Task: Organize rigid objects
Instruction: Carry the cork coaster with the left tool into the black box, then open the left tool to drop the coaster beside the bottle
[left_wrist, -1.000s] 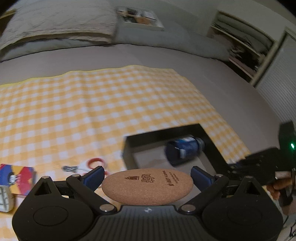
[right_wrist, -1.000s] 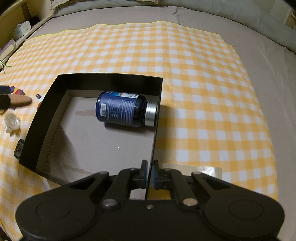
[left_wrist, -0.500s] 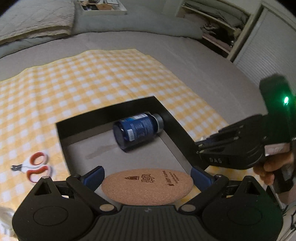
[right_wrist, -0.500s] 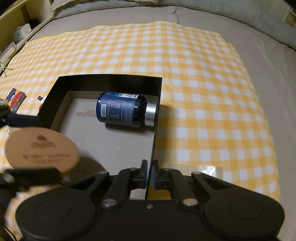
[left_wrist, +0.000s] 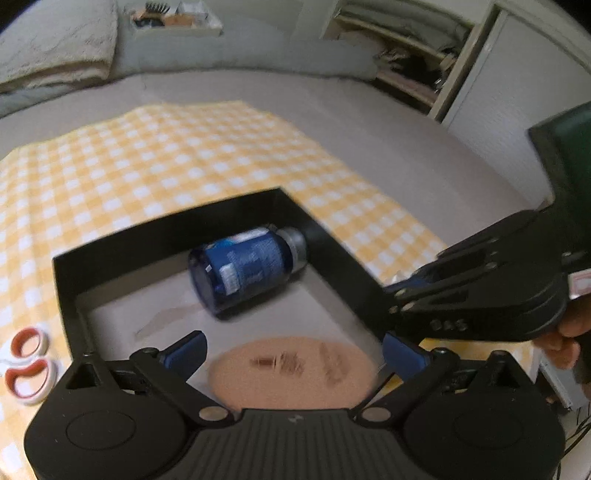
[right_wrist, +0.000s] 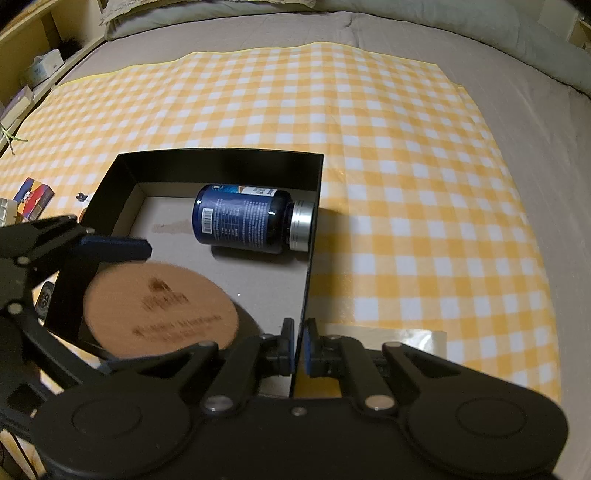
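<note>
I hold the round, thin cork coaster (right_wrist: 159, 308) edge-to-edge in my left claw (left_wrist: 293, 349) over the black open cardboard box (right_wrist: 312, 236), light, stiff and grippy, while my right claw (right_wrist: 298, 347) stays clenched on the box's wall.

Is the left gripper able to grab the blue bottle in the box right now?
Probably not. The left gripper already holds the round cork coaster between its fingers, so nothing else fits there. The way to the blue bottle lying in the black box looks free otherwise, once the coaster is put down.
</note>
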